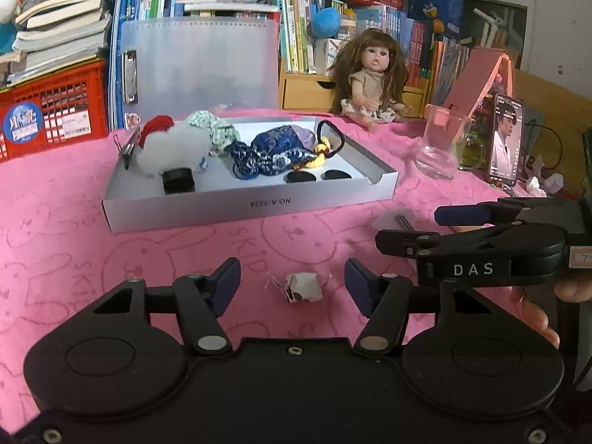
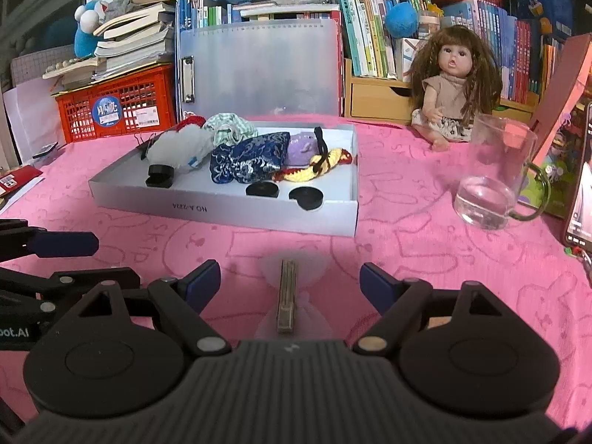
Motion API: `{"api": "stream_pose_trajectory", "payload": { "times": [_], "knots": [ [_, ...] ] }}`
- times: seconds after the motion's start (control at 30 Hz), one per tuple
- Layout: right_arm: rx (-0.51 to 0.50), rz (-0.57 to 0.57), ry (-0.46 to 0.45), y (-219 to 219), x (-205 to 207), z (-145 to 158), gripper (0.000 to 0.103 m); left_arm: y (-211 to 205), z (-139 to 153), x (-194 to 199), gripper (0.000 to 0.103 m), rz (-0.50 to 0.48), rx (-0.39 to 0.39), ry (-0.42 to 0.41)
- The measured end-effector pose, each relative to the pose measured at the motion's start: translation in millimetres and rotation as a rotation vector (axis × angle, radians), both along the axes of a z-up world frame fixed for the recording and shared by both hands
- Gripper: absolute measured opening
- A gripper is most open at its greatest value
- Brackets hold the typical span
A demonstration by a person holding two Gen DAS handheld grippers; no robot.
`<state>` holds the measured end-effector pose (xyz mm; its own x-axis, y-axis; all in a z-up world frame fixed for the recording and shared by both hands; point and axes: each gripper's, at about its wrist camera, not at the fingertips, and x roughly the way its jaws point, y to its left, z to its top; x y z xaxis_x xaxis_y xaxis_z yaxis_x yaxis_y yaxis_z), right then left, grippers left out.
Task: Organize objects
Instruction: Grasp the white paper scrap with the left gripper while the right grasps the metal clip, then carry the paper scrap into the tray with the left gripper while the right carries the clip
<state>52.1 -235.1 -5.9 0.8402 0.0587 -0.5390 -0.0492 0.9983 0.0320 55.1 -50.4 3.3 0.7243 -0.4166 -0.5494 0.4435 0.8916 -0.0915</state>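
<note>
Left tongs (image 1: 292, 283) gape around a crumpled paper scrap (image 1: 301, 286), untouched; right tongs (image 2: 290, 281) gape over a small bag (image 2: 288, 296) on the pink surface (image 2: 444, 259).

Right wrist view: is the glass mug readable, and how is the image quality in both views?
Right wrist view: glass mug sharp, its base bright with glare, edges bowed by fisheye. Left wrist view: the mug sits softer near the curved right side; silver box evenly lit, its printed label legible but upside down.

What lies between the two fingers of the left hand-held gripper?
A small crumpled paper scrap on the pink cloth, untouched by either finger; the left wrist view shows it.
</note>
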Motion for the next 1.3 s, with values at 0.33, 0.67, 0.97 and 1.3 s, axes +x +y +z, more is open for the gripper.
{"api": "stream_pose_trajectory", "payload": {
  "times": [0.33, 0.67, 0.97, 1.3],
  "knots": [
    [0.005, 0.024, 0.022, 4.2, -5.3, -5.5, 0.064, -0.7, -9.2, 2.2, 0.044, 0.002, -0.012, 0.055],
    [0.012, 0.011, 0.028, 4.2, -6.9, -6.1, 0.04, -3.0, -12.1, 3.3, 0.022, 0.011, -0.005, 0.067],
    [0.041, -0.022, -0.003, 0.6, -8.0, -0.3, 0.02, -2.9, -7.8, 5.5, 0.02, 0.019, -0.014, 0.061],
    [0.042, -0.012, -0.02, 6.7, -5.1, 5.1, 0.014, 4.2, 1.1, 10.1, 0.02, 0.052, -0.034, 0.041]
  ]
}}
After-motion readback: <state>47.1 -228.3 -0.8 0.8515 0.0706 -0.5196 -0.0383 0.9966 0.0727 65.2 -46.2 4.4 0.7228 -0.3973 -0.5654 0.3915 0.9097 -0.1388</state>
